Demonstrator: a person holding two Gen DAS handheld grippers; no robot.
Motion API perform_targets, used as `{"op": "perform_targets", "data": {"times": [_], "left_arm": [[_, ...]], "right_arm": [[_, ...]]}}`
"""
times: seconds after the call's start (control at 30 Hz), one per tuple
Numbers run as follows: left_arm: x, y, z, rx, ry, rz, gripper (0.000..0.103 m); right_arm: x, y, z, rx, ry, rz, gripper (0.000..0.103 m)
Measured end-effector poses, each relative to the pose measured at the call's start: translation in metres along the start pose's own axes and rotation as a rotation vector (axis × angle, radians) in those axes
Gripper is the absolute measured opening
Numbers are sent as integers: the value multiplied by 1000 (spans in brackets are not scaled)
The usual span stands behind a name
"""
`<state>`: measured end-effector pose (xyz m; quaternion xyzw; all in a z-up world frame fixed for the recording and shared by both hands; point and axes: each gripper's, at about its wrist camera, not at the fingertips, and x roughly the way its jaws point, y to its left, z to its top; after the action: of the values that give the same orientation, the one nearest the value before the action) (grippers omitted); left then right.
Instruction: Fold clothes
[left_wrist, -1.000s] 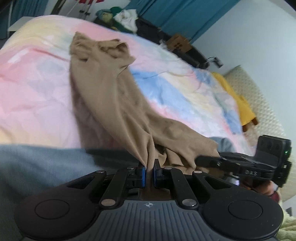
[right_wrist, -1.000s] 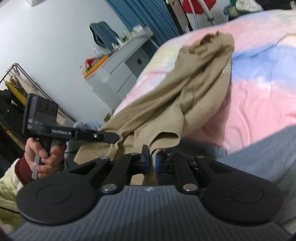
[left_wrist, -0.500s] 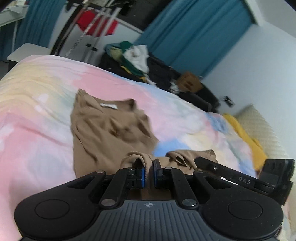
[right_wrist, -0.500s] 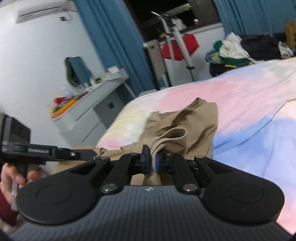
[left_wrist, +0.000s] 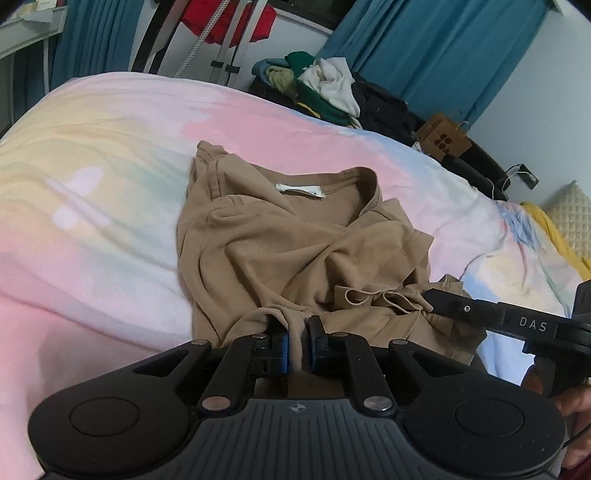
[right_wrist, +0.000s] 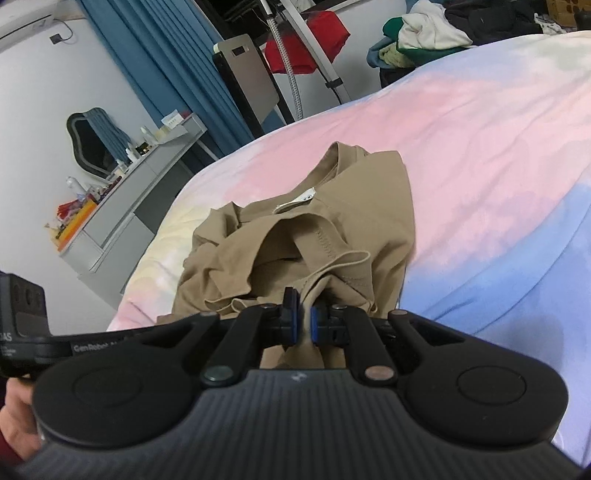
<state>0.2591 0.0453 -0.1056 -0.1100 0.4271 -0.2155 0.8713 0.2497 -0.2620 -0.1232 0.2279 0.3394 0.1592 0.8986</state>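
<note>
1. Lying bunched on the pastel bedspread (left_wrist: 110, 192), the tan shirt (left_wrist: 280, 236) shows its neck label.
2. Left gripper (left_wrist: 298, 345) is opening, hem between its pads.
3. Right gripper (right_wrist: 303, 321) stays clamped on the hem.

Crumpled tan cotton T-shirt (left_wrist: 295, 236) laid on pastel tie-dye bed cover (left_wrist: 92, 221), heap of mixed clothes (left_wrist: 317, 85) piled behind the bed, grey dresser (right_wrist: 122, 206) set left of it.

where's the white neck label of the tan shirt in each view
Left wrist: the label sits above centre, just inside the shirt's collar on the far side.
Right wrist: the label is at centre, slightly above the middle, tilted up to the right.
Shared landmark: the red cloth on the stand beyond the bed, top centre in both.
</note>
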Motion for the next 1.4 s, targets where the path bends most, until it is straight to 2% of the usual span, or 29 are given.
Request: {"op": "perform_targets", "data": {"times": [0.2,0.23,0.27,0.3,0.33,0.4,0.43,0.73,0.83,1.0,1.07,1.2,1.4], "left_arm": [[-13,-12,-8,15,-37,36,16],[-17,-17,-10,24,-46,53,24],[-22,-21,-12,32,-54,69,41],[-27,-26,-14,41,-64,86,50],[-35,-31,-17,53,-84,106,63],[-50,-41,-25,75,-123,138,70],[-58,-47,-29,85,-141,151,71],[-124,-92,-70,134,-252,165,89],[-141,-101,-88,126,-260,157,90],[-168,-114,-115,158,-270,200,91],[-180,-117,-125,160,-289,210,96],[-196,-120,-139,181,-338,227,97],[-191,-116,-134,213,-353,220,97]], "right_arm": [[-7,9,-2,-29,11,-38,12],[-9,12,-3,-37,13,-47,14],[-13,15,-3,-49,12,-57,16],[-18,19,-5,-65,3,-68,28],[-24,22,-7,-82,-11,-79,50],[-37,27,-12,-98,-44,-88,78],[-44,29,-15,-102,-61,-87,81],[-118,60,-42,-153,-145,-94,81],[-139,64,-52,-142,-161,-85,81],[-167,74,-69,-163,-207,-105,81],[-176,79,-76,-174,-220,-110,81],[-188,84,-88,-176,-252,-114,81],[-172,86,-93,-239,-266,-143,81]]}}
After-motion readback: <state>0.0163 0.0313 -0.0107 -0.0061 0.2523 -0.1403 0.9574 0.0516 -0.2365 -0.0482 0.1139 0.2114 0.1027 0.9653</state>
